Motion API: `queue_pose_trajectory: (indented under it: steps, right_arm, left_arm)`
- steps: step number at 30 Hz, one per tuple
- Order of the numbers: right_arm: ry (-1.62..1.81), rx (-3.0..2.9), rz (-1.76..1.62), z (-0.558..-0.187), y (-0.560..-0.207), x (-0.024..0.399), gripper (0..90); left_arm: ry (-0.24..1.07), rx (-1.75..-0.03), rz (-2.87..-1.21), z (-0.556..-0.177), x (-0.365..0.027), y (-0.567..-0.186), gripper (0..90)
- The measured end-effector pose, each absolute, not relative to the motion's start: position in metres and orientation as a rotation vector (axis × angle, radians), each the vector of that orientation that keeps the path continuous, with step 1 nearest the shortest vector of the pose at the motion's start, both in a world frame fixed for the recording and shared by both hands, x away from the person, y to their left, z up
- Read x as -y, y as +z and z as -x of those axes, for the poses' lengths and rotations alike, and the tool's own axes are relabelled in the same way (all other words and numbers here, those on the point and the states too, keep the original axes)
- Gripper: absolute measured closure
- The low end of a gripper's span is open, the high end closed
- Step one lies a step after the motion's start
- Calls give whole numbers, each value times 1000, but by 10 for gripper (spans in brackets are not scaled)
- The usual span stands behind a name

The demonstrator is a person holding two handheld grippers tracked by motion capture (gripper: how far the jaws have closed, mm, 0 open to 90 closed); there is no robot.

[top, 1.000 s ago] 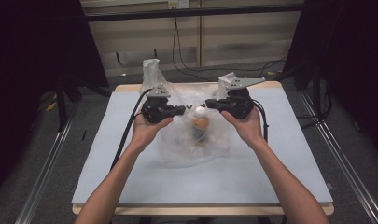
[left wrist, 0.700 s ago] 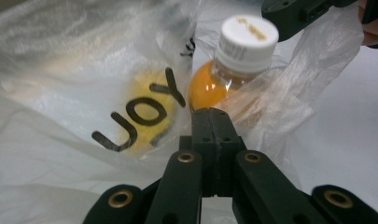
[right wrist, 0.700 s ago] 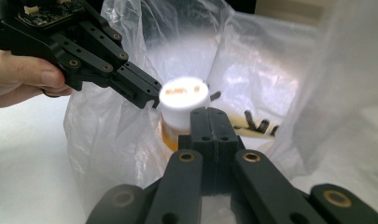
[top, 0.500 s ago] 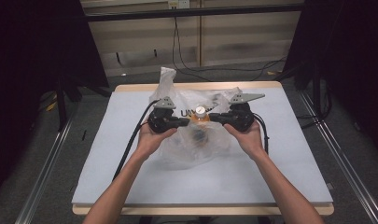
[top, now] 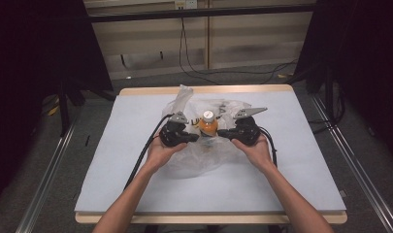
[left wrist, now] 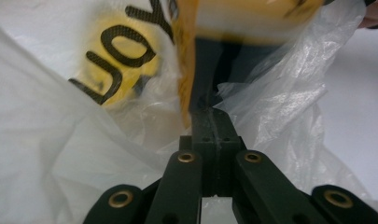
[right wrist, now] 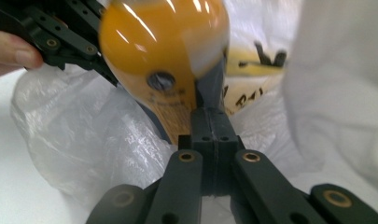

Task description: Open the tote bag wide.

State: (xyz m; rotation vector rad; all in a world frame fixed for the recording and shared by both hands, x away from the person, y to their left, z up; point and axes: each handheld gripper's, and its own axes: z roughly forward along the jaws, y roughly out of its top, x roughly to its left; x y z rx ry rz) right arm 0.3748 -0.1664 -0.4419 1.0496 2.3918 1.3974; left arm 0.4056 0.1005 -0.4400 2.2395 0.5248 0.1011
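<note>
tabletop [top: 136, 194]: white, bears all | bag [top: 204, 155]: clear plastic, crumpled, tabletop centre, black-and-yellow print at its 12 o'clock | bottle [top: 208, 125]: orange, white cap, upright amid bag | left gripper [top: 193, 138]: at bottle's 9 o'clock, fingers clenched on bag film | right gripper [top: 222, 132]: at bottle's 3 o'clock, fingers clenched on bag film
</note>
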Motion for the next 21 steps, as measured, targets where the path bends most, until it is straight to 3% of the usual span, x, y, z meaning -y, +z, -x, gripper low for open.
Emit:
queue_pose_trajectory:
  steps: [13,21]
  right_arm:
    - [1245,-2549,-1136,-380,-488,165,900]
    - [1198,-2584,-1115,-377,-486,173,900]
  left_arm:
    - [75,-570,-2337,-409,-109,-474,900]
    - [104,-631,-2352,-411,-124,-475,900]
